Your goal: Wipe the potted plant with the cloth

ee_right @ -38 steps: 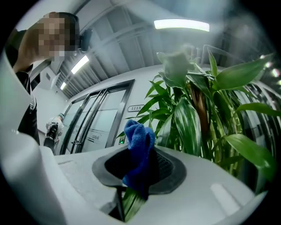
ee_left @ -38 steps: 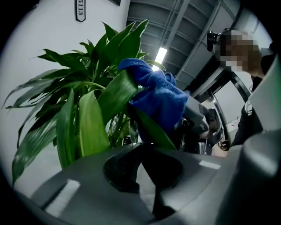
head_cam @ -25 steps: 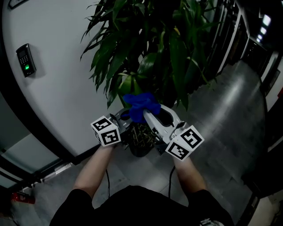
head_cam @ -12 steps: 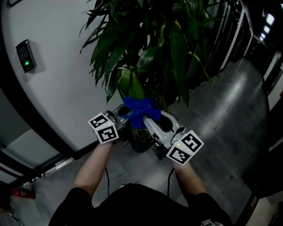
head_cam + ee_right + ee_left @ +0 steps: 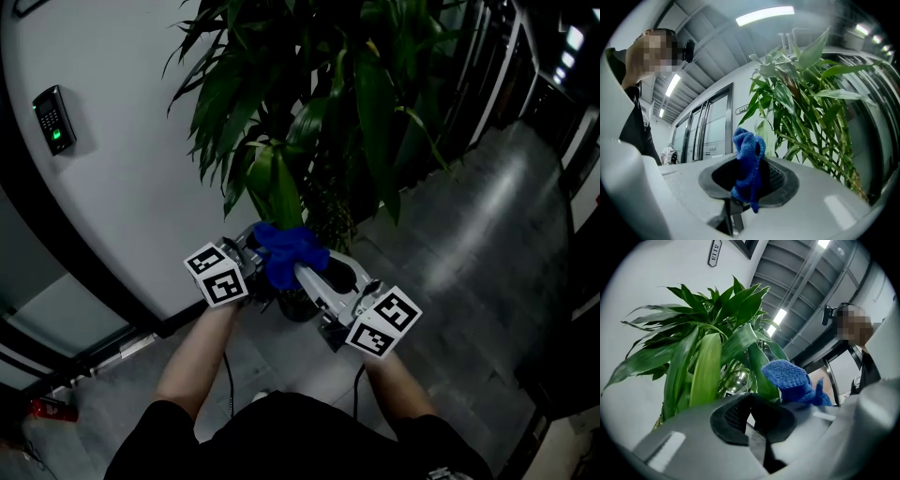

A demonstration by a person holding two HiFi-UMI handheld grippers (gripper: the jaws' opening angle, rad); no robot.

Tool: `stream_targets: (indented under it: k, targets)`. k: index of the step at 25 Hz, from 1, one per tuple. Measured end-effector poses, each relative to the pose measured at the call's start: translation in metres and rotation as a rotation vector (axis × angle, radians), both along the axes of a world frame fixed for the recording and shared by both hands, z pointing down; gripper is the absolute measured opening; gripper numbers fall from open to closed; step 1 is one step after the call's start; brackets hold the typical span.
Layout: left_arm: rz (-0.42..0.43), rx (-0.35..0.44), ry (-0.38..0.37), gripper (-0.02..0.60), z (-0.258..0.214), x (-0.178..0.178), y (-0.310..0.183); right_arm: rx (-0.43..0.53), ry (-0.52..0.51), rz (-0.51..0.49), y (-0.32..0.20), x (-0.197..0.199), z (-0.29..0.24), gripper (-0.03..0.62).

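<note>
The potted plant (image 5: 281, 103) rises with long green leaves from a dark pot (image 5: 298, 306) on the floor. My right gripper (image 5: 298, 264) is shut on a bunched blue cloth (image 5: 286, 248), which rests against the base of a broad leaf (image 5: 277, 192). In the right gripper view the cloth (image 5: 747, 159) sticks up from between the jaws of the right gripper (image 5: 749, 174). My left gripper (image 5: 251, 246) sits just left of the cloth. In its own view the left gripper (image 5: 750, 401) is shut, no leaf shows between its pads, and the leaves (image 5: 707, 366) and cloth (image 5: 790, 379) rise beyond them.
A curved white wall with a keypad (image 5: 53, 117) stands left of the plant. Dark-framed glass doors (image 5: 497, 66) line the right side above a glossy grey floor (image 5: 469, 234). A small red object (image 5: 45, 410) lies at lower left.
Both grippers have come down and back towards me. The cloth has slid down and slightly left along the leaf.
</note>
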State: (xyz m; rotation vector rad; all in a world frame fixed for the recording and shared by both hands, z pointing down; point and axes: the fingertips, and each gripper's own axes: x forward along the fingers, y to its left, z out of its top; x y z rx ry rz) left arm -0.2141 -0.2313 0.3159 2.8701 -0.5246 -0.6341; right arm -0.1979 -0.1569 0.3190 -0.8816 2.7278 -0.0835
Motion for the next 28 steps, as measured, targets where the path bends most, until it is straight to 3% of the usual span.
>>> stream_targets:
  k: [15, 18, 21, 28]
  targets:
    - [-0.079, -0.030, -0.070, 0.006, 0.034, 0.005, 0.008, 0.035, -0.002, 0.020, 0.025, 0.037, -0.003, 0.109]
    - [-0.081, -0.078, -0.067, 0.006, 0.050, 0.012, 0.013, 0.050, -0.006, 0.037, 0.035, 0.055, -0.006, 0.109]
    - [-0.075, -0.120, -0.073, 0.006, 0.062, 0.028, 0.020, 0.042, -0.011, 0.071, 0.042, 0.076, -0.003, 0.109]
    - [-0.045, -0.098, -0.139, 0.006, 0.082, 0.101, 0.035, 0.048, 0.014, 0.169, 0.070, 0.143, 0.002, 0.109]
